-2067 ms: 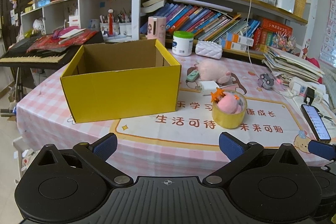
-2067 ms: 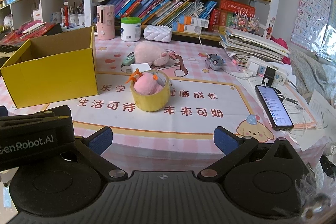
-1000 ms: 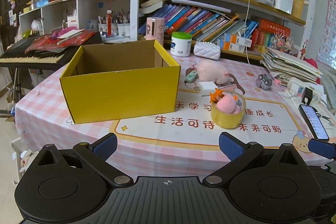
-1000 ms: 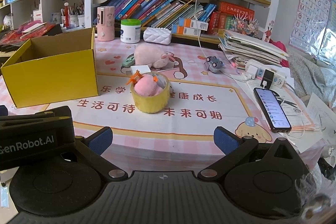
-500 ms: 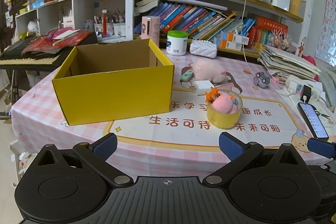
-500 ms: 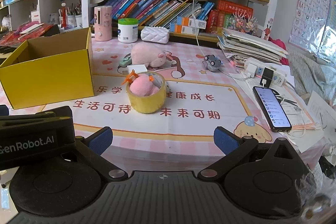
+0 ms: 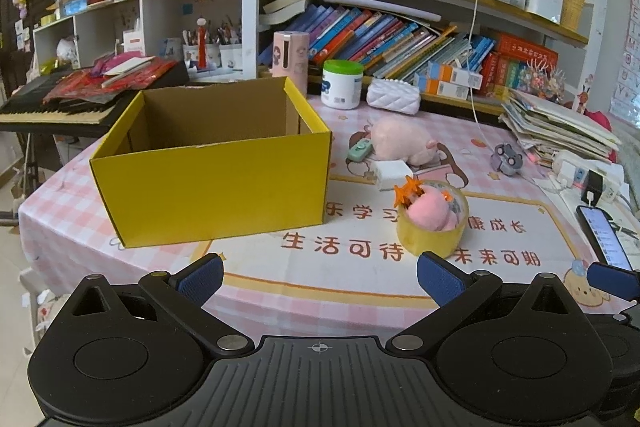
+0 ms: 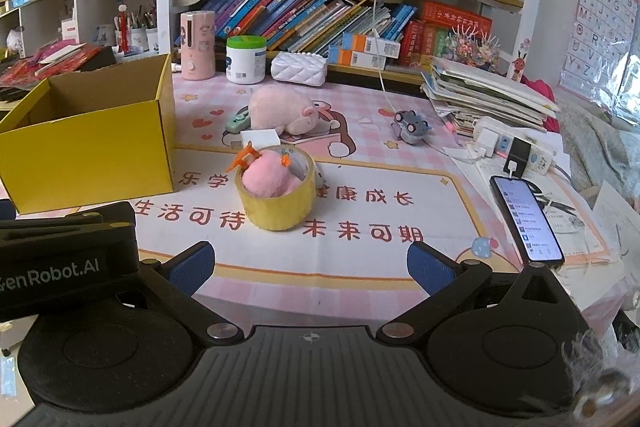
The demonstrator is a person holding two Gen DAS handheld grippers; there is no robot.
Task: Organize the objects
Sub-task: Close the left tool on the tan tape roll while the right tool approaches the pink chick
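Cardboard dominates my left wrist view: the open yellow cardboard box (image 7: pixel 212 183) stands empty, and just right of the box sits the glossy yellow tape roll (image 7: pixel 432 223) with a fuzzy pink plush ball (image 7: pixel 430 213) nested inside. My left gripper (image 7: pixel 318 273) hangs spread wide, holding nothing. I judge that pinching the slick ring alone could let the ball drop out.

From my right wrist view, my right gripper (image 8: pixel 310 269) is equally spread and empty. Right of the box, beyond the roll, lie a soft pink plush pig (image 8: pixel 282 109) and a small white block (image 8: pixel 260 138). A clumsy reach could nudge the light box.
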